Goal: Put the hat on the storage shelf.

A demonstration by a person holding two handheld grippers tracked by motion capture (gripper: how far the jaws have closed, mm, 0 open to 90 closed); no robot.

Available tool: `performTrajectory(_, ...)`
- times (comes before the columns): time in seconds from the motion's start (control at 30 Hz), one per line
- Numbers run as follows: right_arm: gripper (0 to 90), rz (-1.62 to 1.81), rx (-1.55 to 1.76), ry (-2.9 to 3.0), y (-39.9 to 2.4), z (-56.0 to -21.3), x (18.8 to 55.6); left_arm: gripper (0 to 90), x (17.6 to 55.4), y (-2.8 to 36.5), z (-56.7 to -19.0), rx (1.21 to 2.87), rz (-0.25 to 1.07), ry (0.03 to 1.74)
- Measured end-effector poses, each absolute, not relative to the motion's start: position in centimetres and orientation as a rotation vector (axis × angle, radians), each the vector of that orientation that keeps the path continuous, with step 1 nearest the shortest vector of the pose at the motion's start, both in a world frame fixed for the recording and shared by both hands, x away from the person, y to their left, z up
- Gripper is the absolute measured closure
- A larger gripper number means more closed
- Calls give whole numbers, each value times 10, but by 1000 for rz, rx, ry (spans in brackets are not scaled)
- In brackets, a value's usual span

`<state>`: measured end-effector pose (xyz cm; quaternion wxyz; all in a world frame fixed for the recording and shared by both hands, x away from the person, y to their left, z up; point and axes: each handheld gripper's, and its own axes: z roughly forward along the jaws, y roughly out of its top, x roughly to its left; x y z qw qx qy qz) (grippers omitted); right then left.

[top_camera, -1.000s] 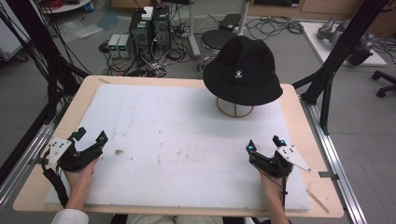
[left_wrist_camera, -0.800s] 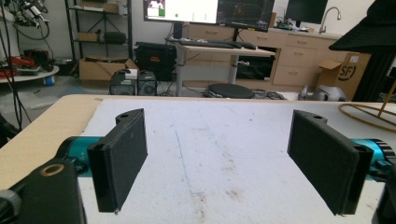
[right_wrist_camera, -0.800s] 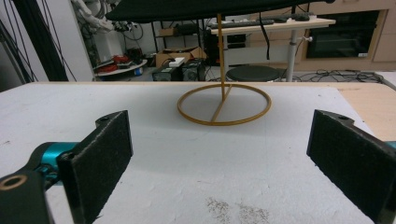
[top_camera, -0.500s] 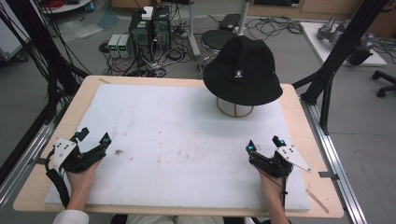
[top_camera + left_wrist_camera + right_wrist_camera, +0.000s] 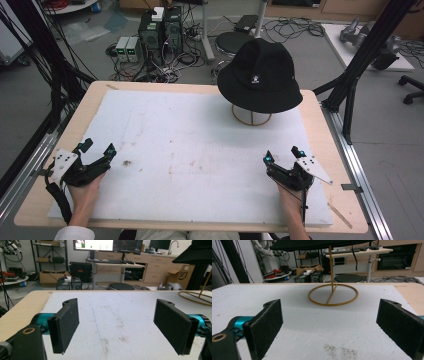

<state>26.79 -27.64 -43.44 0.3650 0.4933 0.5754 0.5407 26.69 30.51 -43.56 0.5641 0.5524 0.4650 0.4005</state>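
Table (image 5: 320, 150) of pale wood fills the middle of the high view, and a white mat (image 5: 200, 150), stained with faint brown marks, covers most of its top. At the far right part of the mat a black hat (image 5: 260, 75) with a small white badge sits on a thin wire stand (image 5: 251, 118), whose round base ring rests on the mat.

Near the front left corner the left claw (image 5: 95, 148) lies low over the mat in a person's hand (image 5: 82, 192), its jaws spread wide with nothing between them. In the left gripper view the two black pads stand far apart over bare mat, and the stand's ring (image 5: 195, 296) and the hat's brim (image 5: 197, 252) show far off at the upper right.

Near the front right the right claw (image 5: 281, 154) is likewise spread wide and empty, held in the other hand (image 5: 292, 202). It points toward the hat, which stands well apart from it, straight ahead: in the right gripper view the ring (image 5: 333, 295) and its upright rod lie between the two pads, farther back, with the brim (image 5: 317, 243) overhead.
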Motion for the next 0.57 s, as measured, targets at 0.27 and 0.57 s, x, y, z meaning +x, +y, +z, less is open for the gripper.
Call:
performTrajectory(0.27, 59, 1406, 1288, 1469, -279, -435, 265, 206, 264, 307, -436, 1290, 934, 1104)
performTrajectory(0.57, 59, 1407, 1293, 1468, -280, -435, 261, 206, 261, 307, -437, 1282, 929, 1111)
